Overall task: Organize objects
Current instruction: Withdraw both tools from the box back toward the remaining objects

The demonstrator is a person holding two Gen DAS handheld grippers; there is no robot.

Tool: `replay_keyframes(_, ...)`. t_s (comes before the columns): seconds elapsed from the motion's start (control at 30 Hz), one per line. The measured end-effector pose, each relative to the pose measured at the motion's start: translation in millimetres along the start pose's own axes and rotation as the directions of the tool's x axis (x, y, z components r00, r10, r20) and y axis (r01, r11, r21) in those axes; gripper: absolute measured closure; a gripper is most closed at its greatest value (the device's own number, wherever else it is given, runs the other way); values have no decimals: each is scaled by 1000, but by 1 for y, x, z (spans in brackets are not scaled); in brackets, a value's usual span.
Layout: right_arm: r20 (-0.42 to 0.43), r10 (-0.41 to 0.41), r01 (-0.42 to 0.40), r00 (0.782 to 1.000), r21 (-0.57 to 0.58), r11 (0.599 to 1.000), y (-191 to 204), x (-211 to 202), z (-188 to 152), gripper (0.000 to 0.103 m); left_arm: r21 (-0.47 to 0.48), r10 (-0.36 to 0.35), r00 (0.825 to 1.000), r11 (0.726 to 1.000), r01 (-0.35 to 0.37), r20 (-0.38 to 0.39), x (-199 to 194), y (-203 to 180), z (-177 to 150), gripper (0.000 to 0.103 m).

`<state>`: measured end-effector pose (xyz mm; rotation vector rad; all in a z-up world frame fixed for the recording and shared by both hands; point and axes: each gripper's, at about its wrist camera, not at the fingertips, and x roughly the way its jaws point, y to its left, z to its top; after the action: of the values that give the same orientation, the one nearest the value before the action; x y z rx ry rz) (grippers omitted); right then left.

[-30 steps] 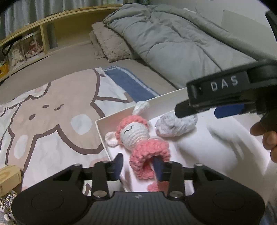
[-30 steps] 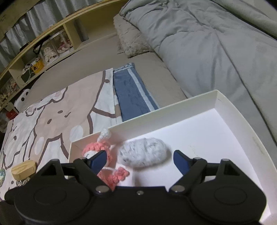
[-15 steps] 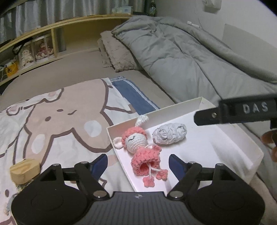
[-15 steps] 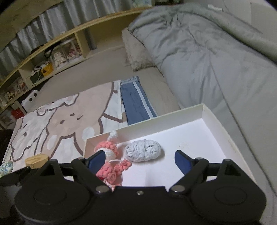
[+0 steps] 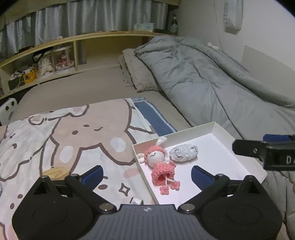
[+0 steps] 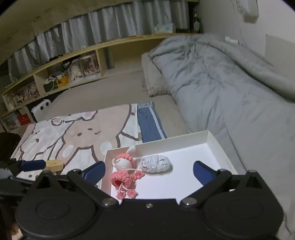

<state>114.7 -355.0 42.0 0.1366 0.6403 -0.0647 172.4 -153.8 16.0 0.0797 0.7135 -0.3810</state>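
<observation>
Left tongs [image 5: 146, 173]: jaws opening, spread wide, nothing between the pads. They hang above the near left corner of the white box [image 5: 213, 127]; the left finger sits over the blanket, the right finger over the box floor.

Right tongs [image 6: 149, 169]: jaws opening, likewise wide and empty, above the near edge of the same box.

Just ahead of both tongs, inside the box at its left end: pink crochet doll [image 5: 160, 166] lying on its back, head toward the far wall of the box. Grey crochet lump [image 5: 183, 152] lies just to the right of the doll's head; whether they touch I cannot tell. Rest of the box floor is bare white.

Left of the box, near the left tongs' left finger: wooden block [image 6: 54, 164] on the cartoon-bear blanket [image 5: 73, 133]. A small shiny item [image 5: 136, 200] shows at the left tongs' body edge; too hidden to identify.

Surface: a bed with beige sheet [image 5: 83, 86]. Blue striped cloth [image 5: 153, 116] lies beyond the box. Grey duvet [image 5: 202, 79] is heaped to the right, with a fuzzy pillow [image 5: 138, 73] at its far left edge.

Room: wooden shelf unit [image 5: 55, 55] with cubbies along the far side, grey curtains [image 5: 92, 16] above, white wall at right.
</observation>
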Motion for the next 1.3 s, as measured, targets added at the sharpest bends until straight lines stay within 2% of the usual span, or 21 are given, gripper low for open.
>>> replay_keyframes(0.17,38,-11,12,999,-23,1000,3,-19,-9,0,-10,0,999,1000,0,33,-20,6,-5,0)
replay_keyframes(0.5,56,-33,35,998,-35,999,5,-36,-28,0,-23,-7,999,1000,8,52,-45,12,-17,0)
replay_keyframes(0.97,68,-42,45,997,-37,998,13,-44,-35,0,-75,52,996,996,-46,76,-65,31,-26,0)
replay_keyframes(1.3,68,-1,4,998,-46,999,38,-30,-32,0,-107,174,981,981,-164,90,-78,75,-38,0)
